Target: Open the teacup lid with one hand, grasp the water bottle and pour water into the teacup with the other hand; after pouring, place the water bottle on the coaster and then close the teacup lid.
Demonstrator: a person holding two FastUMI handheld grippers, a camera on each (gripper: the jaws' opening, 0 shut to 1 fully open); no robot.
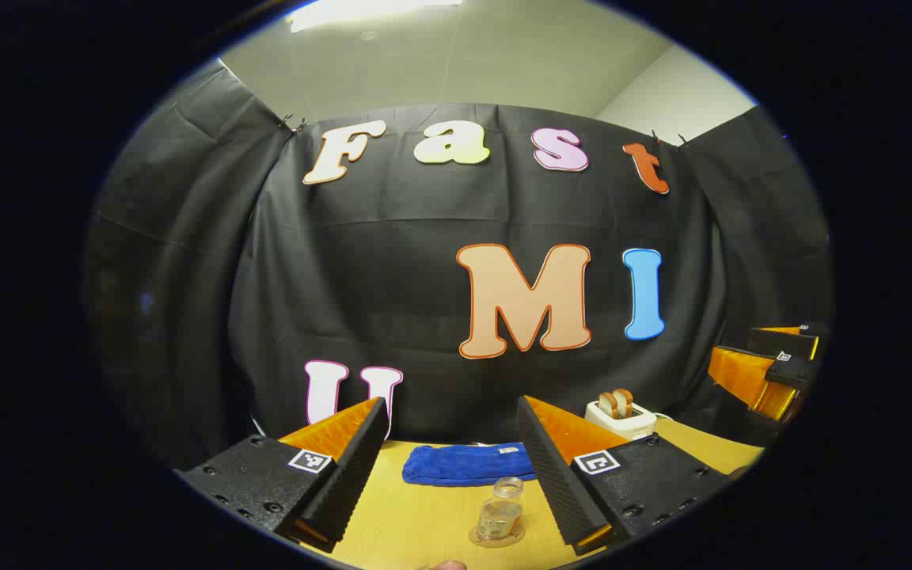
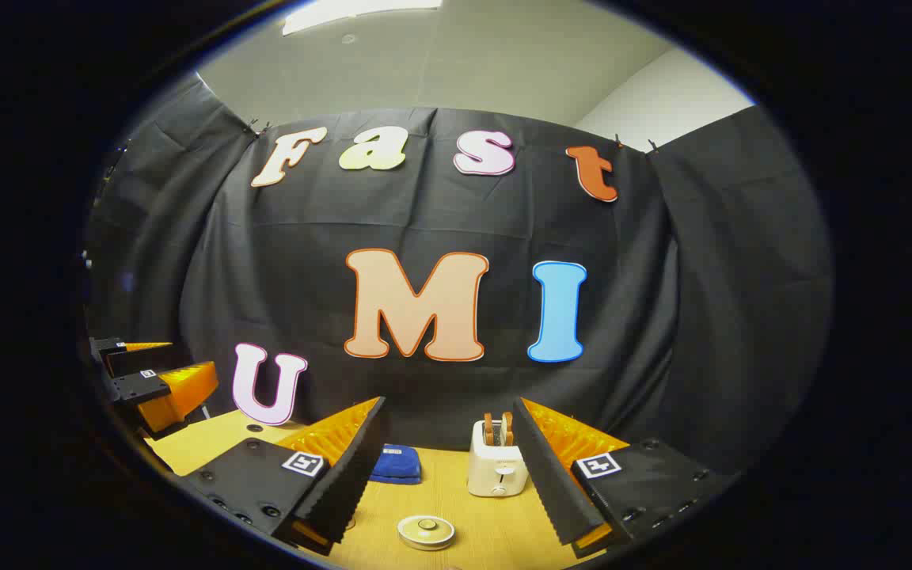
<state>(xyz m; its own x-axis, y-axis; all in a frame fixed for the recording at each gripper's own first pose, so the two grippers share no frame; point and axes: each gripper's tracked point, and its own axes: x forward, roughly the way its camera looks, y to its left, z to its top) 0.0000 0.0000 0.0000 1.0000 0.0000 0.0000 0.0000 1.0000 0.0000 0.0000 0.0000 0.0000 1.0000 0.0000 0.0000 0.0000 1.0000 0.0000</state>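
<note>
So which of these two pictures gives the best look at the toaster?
The right gripper view: the toaster stands whole and front-on between that gripper's fingers, with bread slices in its slots. In the left gripper view it sits farther off, its lower left part cut off by a finger.

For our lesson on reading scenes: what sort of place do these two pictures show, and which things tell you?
Probably a staged recording booth set up like a kitchen counter. Black cloth hangs as the back wall behind a wooden table, where a toaster holding bread, a folded blue towel and a lidded teacup stand as props.
</note>
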